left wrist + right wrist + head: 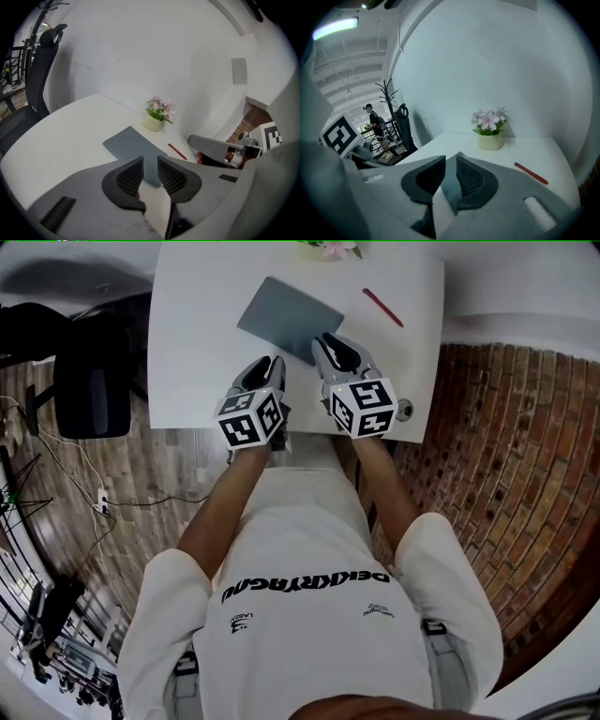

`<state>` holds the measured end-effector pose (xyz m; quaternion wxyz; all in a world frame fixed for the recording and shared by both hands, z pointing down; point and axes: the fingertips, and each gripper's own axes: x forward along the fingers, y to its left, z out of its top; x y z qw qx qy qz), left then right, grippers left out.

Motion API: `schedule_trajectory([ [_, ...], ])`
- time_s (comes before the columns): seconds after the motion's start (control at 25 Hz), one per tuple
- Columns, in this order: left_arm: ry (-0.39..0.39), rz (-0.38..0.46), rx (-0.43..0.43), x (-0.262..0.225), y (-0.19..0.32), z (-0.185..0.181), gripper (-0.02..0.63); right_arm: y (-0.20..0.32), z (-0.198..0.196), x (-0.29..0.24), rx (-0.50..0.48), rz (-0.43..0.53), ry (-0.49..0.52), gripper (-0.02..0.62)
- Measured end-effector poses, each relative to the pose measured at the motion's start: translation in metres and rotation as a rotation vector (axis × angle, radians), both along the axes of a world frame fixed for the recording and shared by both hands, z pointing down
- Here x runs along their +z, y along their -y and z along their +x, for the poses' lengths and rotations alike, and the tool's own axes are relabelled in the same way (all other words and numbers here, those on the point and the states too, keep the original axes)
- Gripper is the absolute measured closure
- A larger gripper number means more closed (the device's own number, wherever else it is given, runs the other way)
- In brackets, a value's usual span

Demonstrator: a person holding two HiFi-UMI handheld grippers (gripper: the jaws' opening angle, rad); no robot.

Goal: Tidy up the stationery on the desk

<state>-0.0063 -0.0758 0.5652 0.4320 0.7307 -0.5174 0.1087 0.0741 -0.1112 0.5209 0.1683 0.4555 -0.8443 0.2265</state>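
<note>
Left claw (150, 163) just short of grey notebook (131, 143)

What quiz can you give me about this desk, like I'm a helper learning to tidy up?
1. True or false: the red pen lies on top of the grey notebook.
2. What stands at the far edge of the desk? A) a cup B) a flower pot C) a lamp
3. What are the left tool and the right tool holding?

Key
1. False: the pen lies on the desk, apart from the notebook.
2. B
3. Nothing: both tools are open and empty.
</note>
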Motion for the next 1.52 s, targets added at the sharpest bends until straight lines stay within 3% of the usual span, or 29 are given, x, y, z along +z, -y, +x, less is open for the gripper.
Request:
schedule_trajectory([
  [0.36,-0.162,-0.137,-0.143,0.039,0.026,-0.007,0.499,0.049,-0.011,0.049,-0.114,-0.095,-0.114,0.477],
  [0.84,-0.386,-0.302,-0.392,0.080,0.047,-0.001,0.499,0.100,-0.021,0.103,-0.311,-0.167,-0.302,0.469],
  [1.2,-0.452,-0.357,-0.529,0.101,0.053,-0.005,0.499,0.120,-0.027,0.139,-0.429,-0.236,-0.375,0.463],
  [1.52,-0.437,-0.369,-0.540,0.108,0.056,-0.006,0.499,0.125,-0.029,0.154,-0.448,-0.312,-0.345,0.457],
])
